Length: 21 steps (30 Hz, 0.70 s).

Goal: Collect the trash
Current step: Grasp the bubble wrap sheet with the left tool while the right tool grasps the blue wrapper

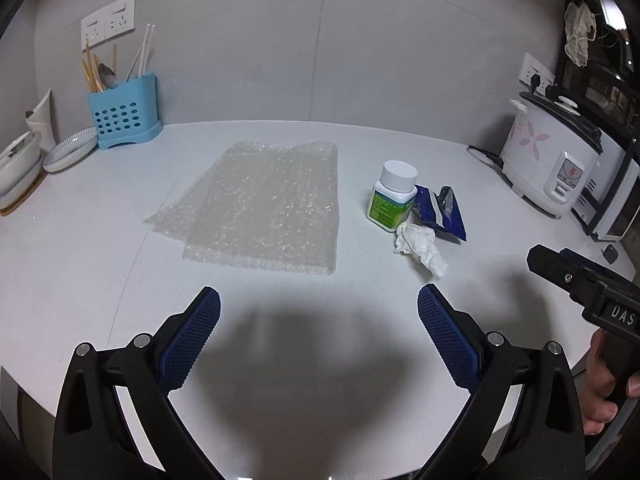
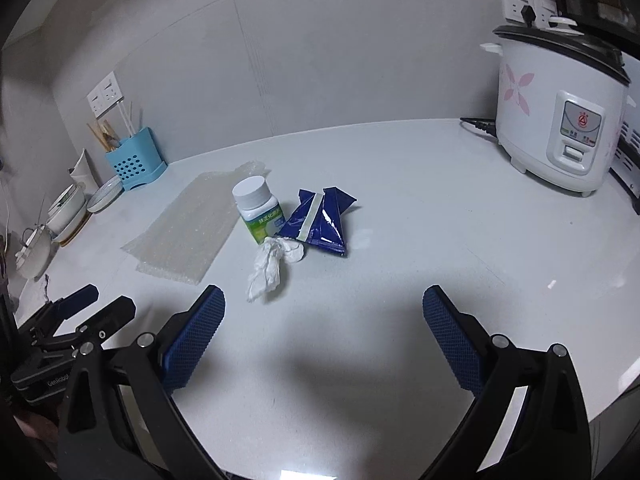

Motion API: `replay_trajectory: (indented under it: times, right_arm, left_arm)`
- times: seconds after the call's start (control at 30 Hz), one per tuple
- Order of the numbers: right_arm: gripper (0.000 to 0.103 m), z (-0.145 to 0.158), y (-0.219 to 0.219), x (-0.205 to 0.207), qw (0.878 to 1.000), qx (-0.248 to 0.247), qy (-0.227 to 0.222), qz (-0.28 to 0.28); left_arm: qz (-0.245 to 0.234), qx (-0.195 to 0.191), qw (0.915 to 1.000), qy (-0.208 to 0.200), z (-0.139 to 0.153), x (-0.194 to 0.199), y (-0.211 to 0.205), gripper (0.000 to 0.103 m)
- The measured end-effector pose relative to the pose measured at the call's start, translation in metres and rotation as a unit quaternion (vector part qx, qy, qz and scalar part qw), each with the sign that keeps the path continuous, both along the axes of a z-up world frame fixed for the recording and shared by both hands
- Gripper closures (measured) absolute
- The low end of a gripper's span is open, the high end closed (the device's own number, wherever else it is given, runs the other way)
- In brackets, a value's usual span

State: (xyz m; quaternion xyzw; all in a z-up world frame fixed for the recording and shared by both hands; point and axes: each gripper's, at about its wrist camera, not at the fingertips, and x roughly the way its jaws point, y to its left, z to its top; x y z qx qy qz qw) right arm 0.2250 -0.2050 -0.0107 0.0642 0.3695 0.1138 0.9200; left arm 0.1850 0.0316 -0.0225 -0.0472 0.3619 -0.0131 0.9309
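Observation:
A sheet of bubble wrap (image 1: pixel 260 208) lies flat on the white counter (image 1: pixel 304 360); it also shows in the right wrist view (image 2: pixel 188 232). Right of it stand a white-capped pill bottle with a green label (image 1: pixel 392 196) (image 2: pixel 258 212), a crumpled blue wrapper (image 1: pixel 442 212) (image 2: pixel 320 220) and a crumpled white tissue (image 1: pixel 420 248) (image 2: pixel 272 264), close together. My left gripper (image 1: pixel 319 308) is open and empty, short of the bubble wrap. My right gripper (image 2: pixel 324 308) is open and empty, just short of the tissue.
A blue utensil holder (image 1: pixel 124 116) and stacked bowls (image 1: pixel 24 164) stand at the back left. A white rice cooker (image 2: pixel 560 120) with its cord stands at the back right, an oven (image 1: pixel 612 200) beside it. Wall sockets (image 1: pixel 108 20) are behind.

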Motion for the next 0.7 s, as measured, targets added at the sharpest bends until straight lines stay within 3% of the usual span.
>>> replay_trajectory:
  times: [0.2, 0.33, 0.53, 0.7]
  right_arm:
    - [0.008, -0.007, 0.001, 0.059, 0.999, 0.021, 0.040, -0.007]
    - [0.008, -0.017, 0.010, 0.094, 0.998, 0.004, 0.056, -0.002]
    - [0.008, -0.038, 0.022, 0.130, 0.997, -0.015, 0.068, 0.024]
    - [0.008, -0.053, 0.023, 0.152, 0.996, -0.001, 0.084, 0.027]
  left_arm:
    - [0.003, 0.013, 0.9996, 0.024, -0.006, 0.051, 0.003, 0.006]
    - [0.006, 0.024, 0.9987, 0.045, -0.017, 0.087, 0.001, 0.006]
    - [0.005, 0.039, 0.9967, 0.071, -0.035, 0.136, -0.002, 0.007]
    - [0.005, 0.033, 0.9953, 0.091, -0.050, 0.160, -0.001, 0.010]
